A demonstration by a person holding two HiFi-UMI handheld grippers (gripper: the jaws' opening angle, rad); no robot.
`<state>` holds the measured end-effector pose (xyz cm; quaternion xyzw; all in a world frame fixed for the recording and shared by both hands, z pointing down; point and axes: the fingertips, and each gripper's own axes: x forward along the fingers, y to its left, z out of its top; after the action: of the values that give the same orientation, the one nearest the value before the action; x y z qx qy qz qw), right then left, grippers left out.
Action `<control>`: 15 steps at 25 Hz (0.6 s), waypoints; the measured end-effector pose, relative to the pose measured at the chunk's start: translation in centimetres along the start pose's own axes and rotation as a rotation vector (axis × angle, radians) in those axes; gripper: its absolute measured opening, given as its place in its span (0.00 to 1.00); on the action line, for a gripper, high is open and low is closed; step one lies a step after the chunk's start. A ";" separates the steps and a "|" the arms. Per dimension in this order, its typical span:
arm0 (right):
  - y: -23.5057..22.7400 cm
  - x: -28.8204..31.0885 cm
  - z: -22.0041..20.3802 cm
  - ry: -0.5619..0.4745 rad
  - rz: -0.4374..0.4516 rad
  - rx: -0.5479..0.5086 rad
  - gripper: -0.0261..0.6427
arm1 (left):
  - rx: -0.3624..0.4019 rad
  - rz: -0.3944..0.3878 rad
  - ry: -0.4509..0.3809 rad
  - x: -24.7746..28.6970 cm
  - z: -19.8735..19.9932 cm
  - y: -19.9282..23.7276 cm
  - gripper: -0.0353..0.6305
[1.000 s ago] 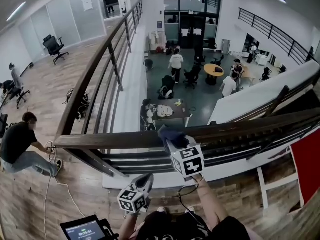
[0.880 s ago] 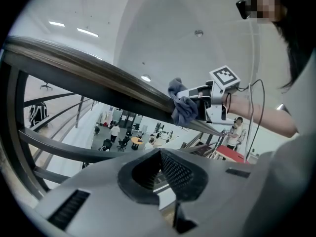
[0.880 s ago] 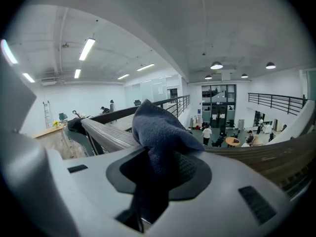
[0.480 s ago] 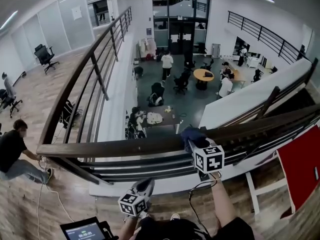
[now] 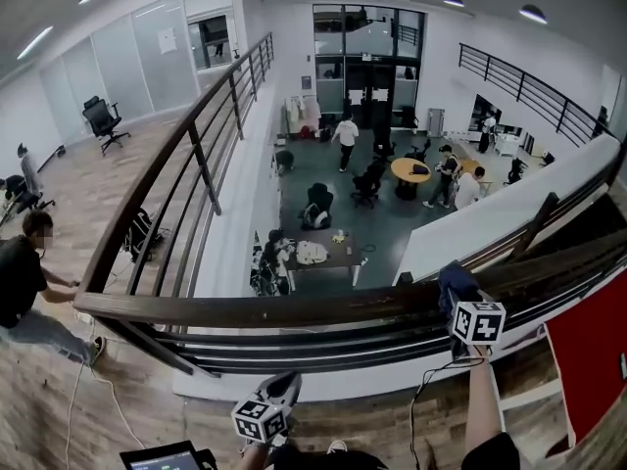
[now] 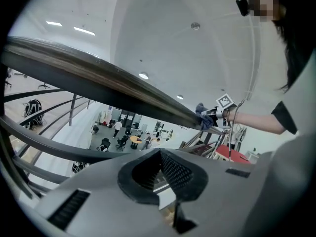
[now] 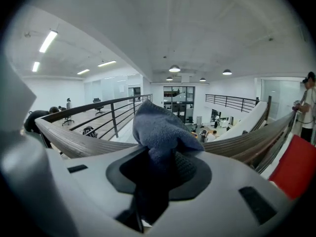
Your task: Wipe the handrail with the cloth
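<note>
While I am clamping my right gripper (image 5: 458, 300) on the cloth (image 5: 453, 280), its jaws are closing hard on the blue fabric. A bunched fold is standing up out of them, and more is hanging down through the gap between the pads. I am pressing that cloth onto the top of the rail (image 5: 274, 309), at about 4 o'clock in the head view. The dark wooden bar is running under the fold from 9 o'clock to 3 o'clock in the right gripper view.

My left gripper (image 5: 281, 388) is hanging low at 6 o'clock, below the rail and touching nothing. Its jaws are sitting together with nothing between them, pointing up at the underside of the bar.

Compared with a second ago, I am holding the cloth much farther along the rail. It is now well out toward 3 o'clock, where before it sat near the middle of the bar, and my right arm is reaching out after it. My left gripper is keeping the same spot.

A red panel (image 5: 588, 351) is showing at 4 o'clock beyond the rail, and a person (image 5: 24, 282) is crouching at 9 o'clock.
</note>
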<state>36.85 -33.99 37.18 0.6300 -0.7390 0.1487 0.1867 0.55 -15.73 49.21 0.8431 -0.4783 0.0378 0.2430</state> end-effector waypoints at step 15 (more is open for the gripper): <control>19.1 -3.6 -3.2 -0.043 0.259 0.009 0.20 | 0.023 -0.005 -0.012 -3.9 1.0 4.6 0.05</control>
<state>18.77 -26.29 38.62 0.5331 -0.8173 0.1615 0.1473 -5.50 -15.08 48.88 0.8473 -0.4770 0.0379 0.2305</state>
